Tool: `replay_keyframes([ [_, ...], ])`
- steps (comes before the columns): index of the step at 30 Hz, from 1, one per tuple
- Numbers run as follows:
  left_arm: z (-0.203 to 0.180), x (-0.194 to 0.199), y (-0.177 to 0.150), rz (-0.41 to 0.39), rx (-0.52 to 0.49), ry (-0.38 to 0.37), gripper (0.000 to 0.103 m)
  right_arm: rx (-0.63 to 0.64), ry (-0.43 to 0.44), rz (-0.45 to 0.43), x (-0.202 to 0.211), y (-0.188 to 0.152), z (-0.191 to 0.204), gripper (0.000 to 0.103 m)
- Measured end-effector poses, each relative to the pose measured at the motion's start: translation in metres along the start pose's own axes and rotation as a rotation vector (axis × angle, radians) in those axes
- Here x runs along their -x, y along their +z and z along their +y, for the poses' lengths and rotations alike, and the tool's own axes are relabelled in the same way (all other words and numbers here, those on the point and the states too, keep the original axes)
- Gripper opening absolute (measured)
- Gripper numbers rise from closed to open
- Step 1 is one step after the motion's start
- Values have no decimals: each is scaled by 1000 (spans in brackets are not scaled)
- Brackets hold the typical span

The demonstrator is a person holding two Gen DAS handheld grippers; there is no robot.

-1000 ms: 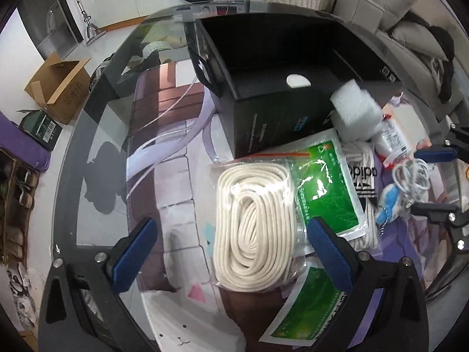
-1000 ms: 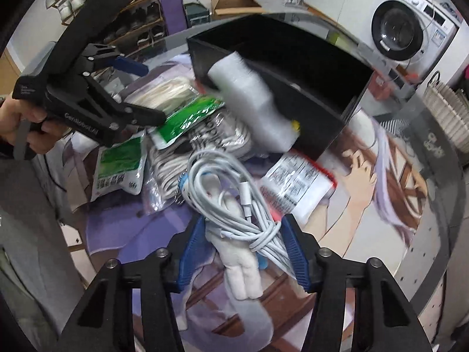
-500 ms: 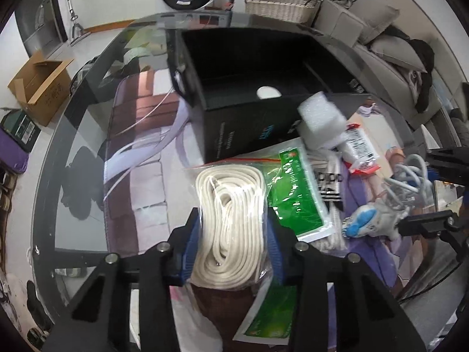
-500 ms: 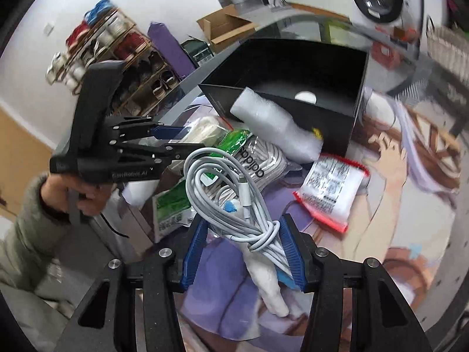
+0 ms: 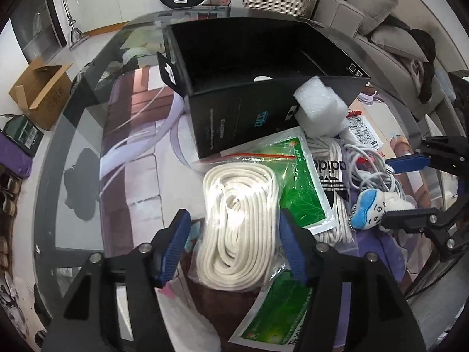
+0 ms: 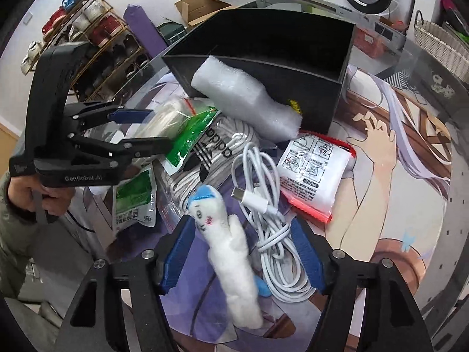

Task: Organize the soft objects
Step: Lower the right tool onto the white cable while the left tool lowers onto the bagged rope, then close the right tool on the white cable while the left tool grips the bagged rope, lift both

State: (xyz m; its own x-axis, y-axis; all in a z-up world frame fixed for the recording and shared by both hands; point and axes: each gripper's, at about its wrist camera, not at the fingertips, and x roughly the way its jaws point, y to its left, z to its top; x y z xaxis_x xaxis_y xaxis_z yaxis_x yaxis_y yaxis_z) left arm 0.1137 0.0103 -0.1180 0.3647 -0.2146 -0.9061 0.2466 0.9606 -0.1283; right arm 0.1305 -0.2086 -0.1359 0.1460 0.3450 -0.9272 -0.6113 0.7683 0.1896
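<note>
Hovering over the cluttered glass desk (image 5: 73, 158), both grippers point steeply down at the pile of soft things beside the open black box (image 5: 263, 67). The left gripper (image 5: 234, 246) has its jaws opening around the bagged coil of white rope (image 5: 237, 226); the coil lies between the blue pads, and they do not seem to press on it. The right gripper (image 6: 244, 256) also has jaws opening, with the white plush toy (image 6: 231, 252) and the white charging cable (image 6: 263, 220) lying loose between them on the desk. A white foam roll (image 6: 243, 99) leans on the box's front wall, half in.

I judge that the sorting is at an early step, since nearly all items are outside the box. The next move asks each gripper to close firmly on one item, lift it clear of its neighbours, and carry it over the box rim.
</note>
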Motion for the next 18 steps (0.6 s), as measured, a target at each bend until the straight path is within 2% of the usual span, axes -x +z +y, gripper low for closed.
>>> replay_keyframes([
  [2, 0, 0, 1, 0, 7, -31, 43, 15, 0, 2, -2, -2, 4, 61],
  [4, -2, 1, 1, -6, 0, -33, 41, 20, 2, 5, -7, -5, 10, 60],
  [9, -7, 4, 3, -11, -23, -23, 41, -46, 44, -20, 3, -4, 0, 60],
  [14, -6, 3, 5, -4, -10, -28, 41, -19, -73, -101, 23, -1, -5, 60],
  [16, -7, 3, 4, -3, -12, -25, 41, 22, -128, -87, 22, -2, -1, 60],
  [18, -8, 3, 3, -3, -15, -21, 41, 61, -142, -45, 14, -5, 5, 60],
])
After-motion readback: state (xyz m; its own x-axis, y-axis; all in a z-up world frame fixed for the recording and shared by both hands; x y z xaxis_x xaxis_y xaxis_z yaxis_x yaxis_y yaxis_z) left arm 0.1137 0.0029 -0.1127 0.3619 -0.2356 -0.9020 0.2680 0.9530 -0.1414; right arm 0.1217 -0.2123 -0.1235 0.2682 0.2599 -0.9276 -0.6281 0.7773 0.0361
